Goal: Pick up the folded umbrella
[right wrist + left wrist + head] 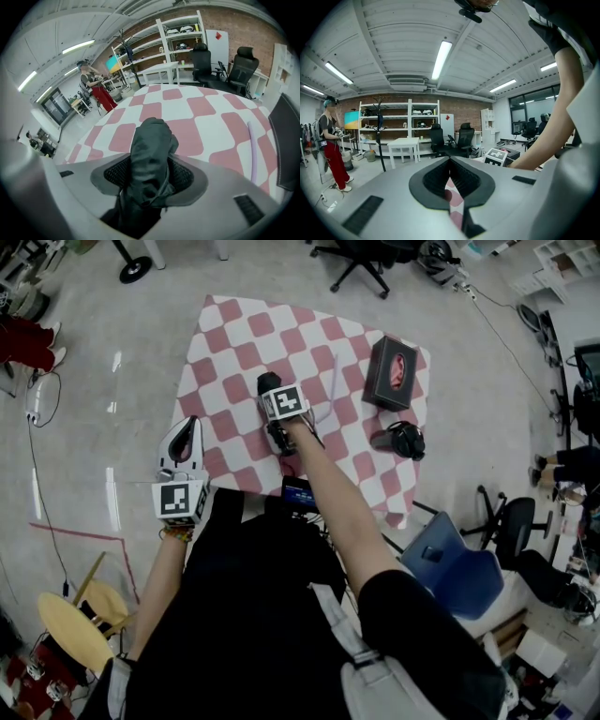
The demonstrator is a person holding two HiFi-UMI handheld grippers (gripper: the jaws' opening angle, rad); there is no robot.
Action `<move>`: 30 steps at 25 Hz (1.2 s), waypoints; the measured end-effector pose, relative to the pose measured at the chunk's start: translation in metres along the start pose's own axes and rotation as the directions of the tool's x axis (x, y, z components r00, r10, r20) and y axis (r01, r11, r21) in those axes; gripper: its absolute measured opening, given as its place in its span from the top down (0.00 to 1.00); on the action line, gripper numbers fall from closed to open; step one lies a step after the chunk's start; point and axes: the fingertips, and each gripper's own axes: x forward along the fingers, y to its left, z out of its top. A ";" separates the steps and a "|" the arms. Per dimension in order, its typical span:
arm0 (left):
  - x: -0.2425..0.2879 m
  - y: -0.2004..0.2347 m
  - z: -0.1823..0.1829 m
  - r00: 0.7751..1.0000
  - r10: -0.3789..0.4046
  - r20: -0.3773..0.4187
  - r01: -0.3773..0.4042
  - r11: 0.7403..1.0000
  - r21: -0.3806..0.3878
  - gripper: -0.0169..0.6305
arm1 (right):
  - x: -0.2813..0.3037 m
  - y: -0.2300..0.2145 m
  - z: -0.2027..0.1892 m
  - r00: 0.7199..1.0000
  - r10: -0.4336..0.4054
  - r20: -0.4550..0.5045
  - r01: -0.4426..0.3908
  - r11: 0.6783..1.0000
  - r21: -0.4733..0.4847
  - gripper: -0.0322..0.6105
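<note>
Okay, my right gripper point(150, 177) has its jaws squeezing the umbrella point(149, 145), which pokes out ahead over the desk point(201, 112). My left gripper point(451, 182): jaws closed, empty. If I lift fast, that slick fabric could slip out.

Leans over the checked tablecloth point(225, 334), bare right arm point(337, 502) stretched to its middle. Tilts the right gripper point(149, 160) steeply down there, jaws closed on the folded umbrella point(150, 136), pads against both its sides. Holds the left gripper point(450, 161) nearly level at the cloth's near left edge, jaws together, left forearm point(159, 587) close beside the body.
</note>
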 end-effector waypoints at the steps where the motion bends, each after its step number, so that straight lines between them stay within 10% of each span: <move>1: -0.001 0.001 0.000 1.000 0.001 -0.004 -0.001 1.000 0.000 0.96 | -0.001 -0.004 -0.001 1.000 -0.012 -0.007 0.012 1.000 0.003 0.58; 30: 0.020 -0.017 0.026 0.991 -0.105 0.077 0.104 0.995 0.007 0.96 | -0.057 -0.002 0.018 0.987 0.053 0.153 -0.069 0.992 0.105 0.66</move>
